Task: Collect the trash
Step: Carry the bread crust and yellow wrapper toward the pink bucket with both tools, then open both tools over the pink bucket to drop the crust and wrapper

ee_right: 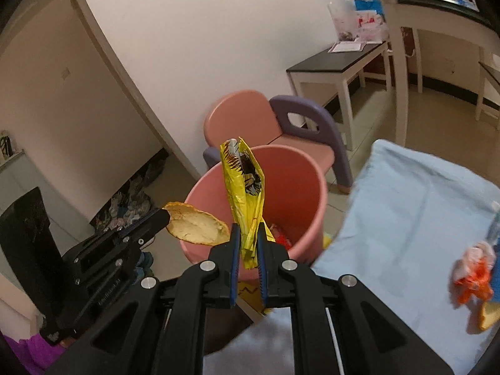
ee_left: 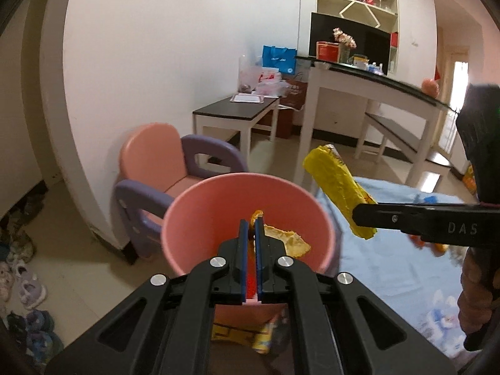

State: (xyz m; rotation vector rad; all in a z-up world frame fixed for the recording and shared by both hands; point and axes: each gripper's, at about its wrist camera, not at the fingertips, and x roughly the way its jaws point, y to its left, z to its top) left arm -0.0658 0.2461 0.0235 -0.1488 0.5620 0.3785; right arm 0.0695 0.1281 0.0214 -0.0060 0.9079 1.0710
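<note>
The left gripper is pinching a curved piece of pale orange peel between nearly closed fingers, over the near rim of the round pink plastic bin. The right gripper is squeezing a crumpled yellow foil wrapper above the bin, left of the light blue cloth.

The bin is pink. Above the bin, the wrapper is yellow with a black print, and the peel is pale yellow with an orange edge. Behind the bin, the child chair is pink with purple arms. Beside the bin, the cloth is light blue.
</note>
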